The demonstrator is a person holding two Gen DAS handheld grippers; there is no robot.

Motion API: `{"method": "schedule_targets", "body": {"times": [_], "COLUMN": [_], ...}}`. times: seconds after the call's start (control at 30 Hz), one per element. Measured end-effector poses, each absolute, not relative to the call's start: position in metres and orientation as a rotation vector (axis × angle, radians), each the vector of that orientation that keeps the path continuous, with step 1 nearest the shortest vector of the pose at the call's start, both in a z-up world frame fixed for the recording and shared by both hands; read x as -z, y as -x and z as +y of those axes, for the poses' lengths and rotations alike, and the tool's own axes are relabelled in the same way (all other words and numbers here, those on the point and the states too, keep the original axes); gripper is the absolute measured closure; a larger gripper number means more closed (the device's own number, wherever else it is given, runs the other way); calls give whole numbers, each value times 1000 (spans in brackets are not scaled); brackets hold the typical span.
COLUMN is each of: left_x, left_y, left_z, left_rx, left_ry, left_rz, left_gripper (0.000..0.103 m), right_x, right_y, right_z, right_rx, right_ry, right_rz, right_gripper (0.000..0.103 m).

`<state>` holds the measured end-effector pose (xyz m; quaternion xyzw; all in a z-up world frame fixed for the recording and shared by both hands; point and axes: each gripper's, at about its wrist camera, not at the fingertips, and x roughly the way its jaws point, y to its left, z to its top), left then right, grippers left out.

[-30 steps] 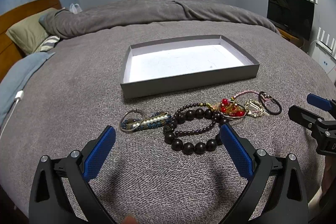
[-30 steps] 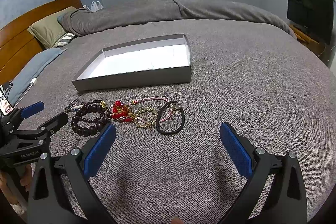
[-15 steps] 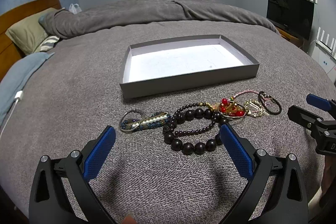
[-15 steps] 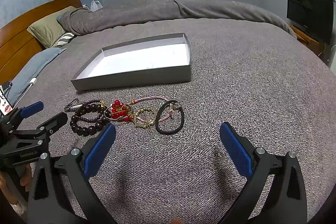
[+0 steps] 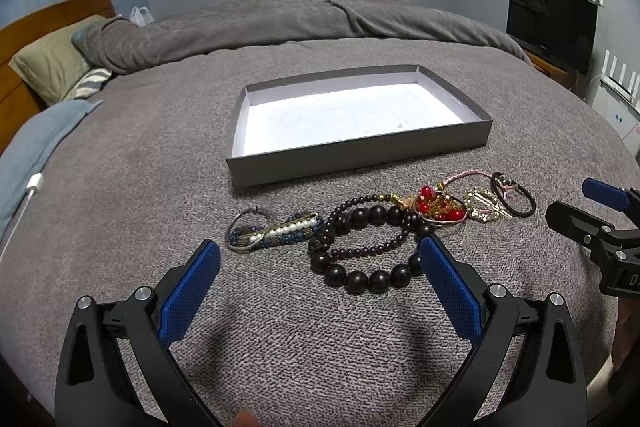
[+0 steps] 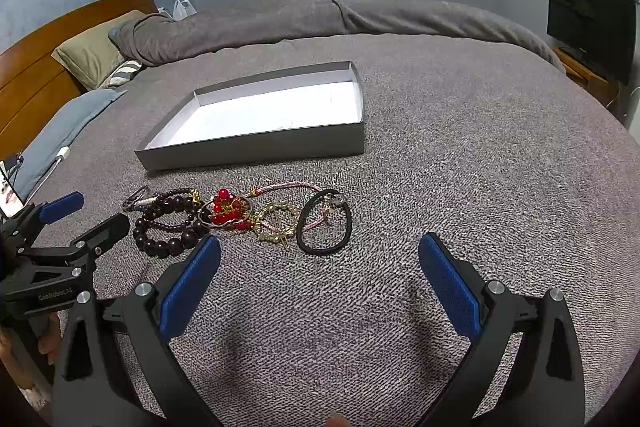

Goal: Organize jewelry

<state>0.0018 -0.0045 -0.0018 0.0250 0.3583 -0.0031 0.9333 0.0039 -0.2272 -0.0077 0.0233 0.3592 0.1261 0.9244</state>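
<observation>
Bracelets (image 5: 362,247) lie just ahead of your left gripper (image 5: 320,267) | row runs left-right | both grippers wide open, empty.

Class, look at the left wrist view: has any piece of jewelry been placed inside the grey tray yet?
No, the grey tray shows only its bare white floor, while the jewelry lies on the bedspread.

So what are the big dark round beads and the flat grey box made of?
The big dark round-bead bracelet looks like polished wood, or maybe stone: the beads are deep brown with a soft shine. The flat grey box looks like cardboard: thin straight walls with a matte grey outside and a plain white inside. I can't be sure from looks alone.
</observation>
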Motion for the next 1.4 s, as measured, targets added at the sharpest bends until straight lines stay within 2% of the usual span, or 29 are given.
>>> {"method": "schedule_targets", "body": {"times": [0.83, 1.03, 1.23, 1.3, 1.33, 1.4], "left_x": [5, 6, 15, 16, 15, 14], "left_y": [-3, -6, -11, -11, -11, -11], "left_z": [-4, 2, 4, 3, 4, 5], "left_rx": [23, 37, 69, 79, 79, 78], "left_ry": [-47, -74, -91, -96, -95, -100], "left_rz": [729, 685, 686, 694, 694, 688], "left_gripper": [4, 4, 4, 4, 4, 4], "right_x": [12, 14, 24, 26, 26, 29], "right_y": [-10, -10, -24, -28, -30, -33], "right_z": [-224, -224, -237, -239, -240, -238], "right_rx": [-275, -284, -313, -285, -278, -285], "right_ry": [-59, 27, -28, -11, -5, -1], "right_rz": [761, 692, 733, 734, 736, 752], "right_gripper": [5, 5, 5, 13, 23, 31]}}
